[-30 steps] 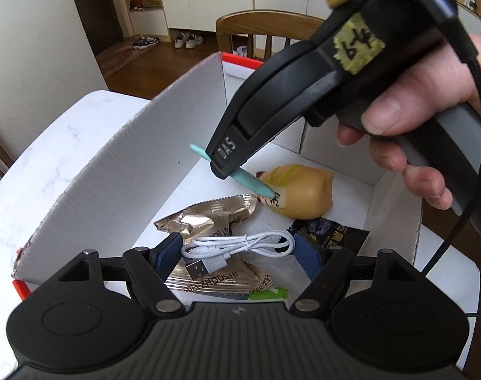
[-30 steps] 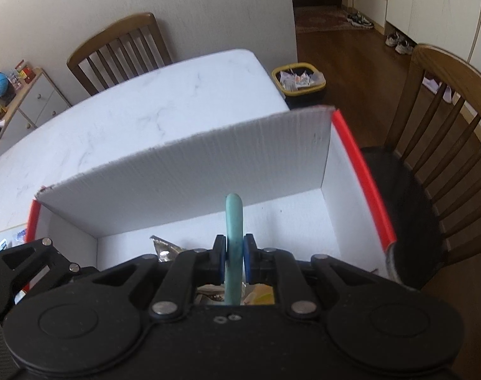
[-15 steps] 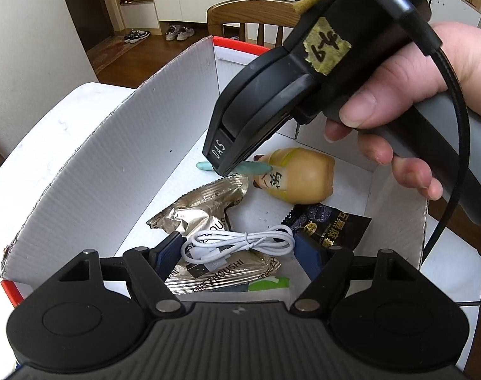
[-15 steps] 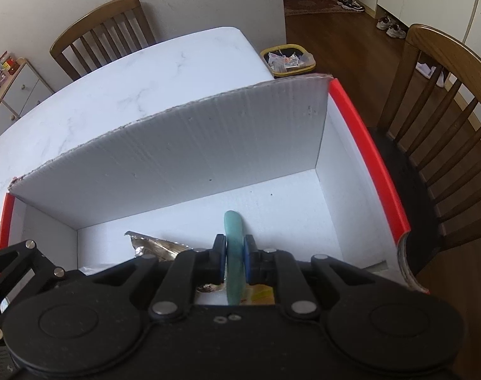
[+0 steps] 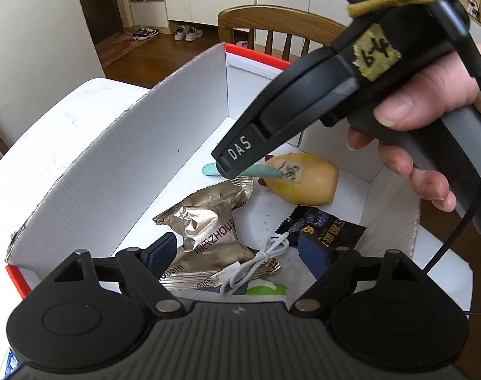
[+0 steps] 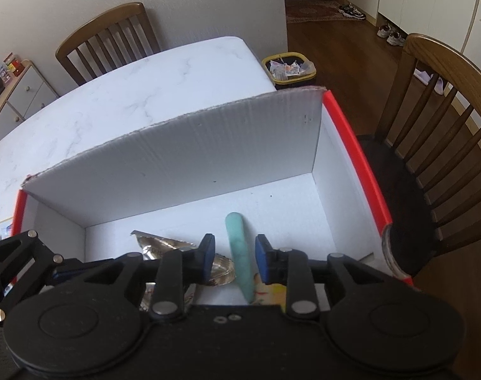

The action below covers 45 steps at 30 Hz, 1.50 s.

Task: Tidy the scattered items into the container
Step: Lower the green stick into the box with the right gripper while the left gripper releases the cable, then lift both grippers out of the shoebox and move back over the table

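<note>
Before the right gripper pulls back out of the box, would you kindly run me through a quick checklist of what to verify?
1. Right gripper let go of the teal stick: ok, jaws are opening and gaps show on both sides of the stick.
2. Stick inside the box: ok, its far end lies on the floor, its near end against the yellow toy.
3. Stick settled and not going to roll: cannot tell.
4. Left gripper empty: ok, jaws are opening, the white cable lies loose on the gold packet.
5. More items left outside the box: cannot tell.
</note>
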Each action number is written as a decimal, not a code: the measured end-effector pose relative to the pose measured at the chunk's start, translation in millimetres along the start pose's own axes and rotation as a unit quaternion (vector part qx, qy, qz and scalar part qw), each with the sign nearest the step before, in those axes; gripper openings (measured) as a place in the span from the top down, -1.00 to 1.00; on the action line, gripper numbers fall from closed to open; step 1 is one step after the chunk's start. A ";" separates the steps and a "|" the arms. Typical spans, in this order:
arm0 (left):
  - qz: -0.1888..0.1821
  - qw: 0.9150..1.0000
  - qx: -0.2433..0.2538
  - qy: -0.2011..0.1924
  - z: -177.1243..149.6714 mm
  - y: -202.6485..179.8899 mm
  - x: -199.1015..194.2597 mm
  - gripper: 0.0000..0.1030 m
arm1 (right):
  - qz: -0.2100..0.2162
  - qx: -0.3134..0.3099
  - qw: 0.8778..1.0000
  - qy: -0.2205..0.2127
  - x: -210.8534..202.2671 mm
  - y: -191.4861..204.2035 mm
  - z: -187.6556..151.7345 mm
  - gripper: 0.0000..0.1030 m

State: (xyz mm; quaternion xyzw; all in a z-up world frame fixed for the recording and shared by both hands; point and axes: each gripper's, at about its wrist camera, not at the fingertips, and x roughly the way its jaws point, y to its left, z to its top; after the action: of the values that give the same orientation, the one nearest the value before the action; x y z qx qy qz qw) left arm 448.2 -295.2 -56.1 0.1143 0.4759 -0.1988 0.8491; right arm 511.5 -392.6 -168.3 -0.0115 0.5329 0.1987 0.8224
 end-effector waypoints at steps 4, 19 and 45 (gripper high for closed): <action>0.003 1.000 -0.001 -0.011 -2.3 -0.4 -8.4 -0.63 | 0.002 -0.006 1.000 -0.006 -8.9 4.3 -3.0 0.43; 0.015 0.998 -0.042 -0.052 -22.4 -4.2 -54.9 -0.64 | 0.018 -0.025 0.999 -0.041 -58.3 19.4 -23.8 0.29; 0.012 0.990 -0.078 -0.116 -88.1 9.5 -148.2 -0.95 | 0.010 -0.050 0.994 -0.101 -116.3 83.5 -74.0 -0.29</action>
State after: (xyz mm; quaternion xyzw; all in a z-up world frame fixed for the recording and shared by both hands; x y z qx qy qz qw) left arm 315.9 -219.0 24.5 0.0292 0.3873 -0.1628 0.9070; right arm 377.6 -369.4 -81.7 -0.0266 0.4366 0.2335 0.8684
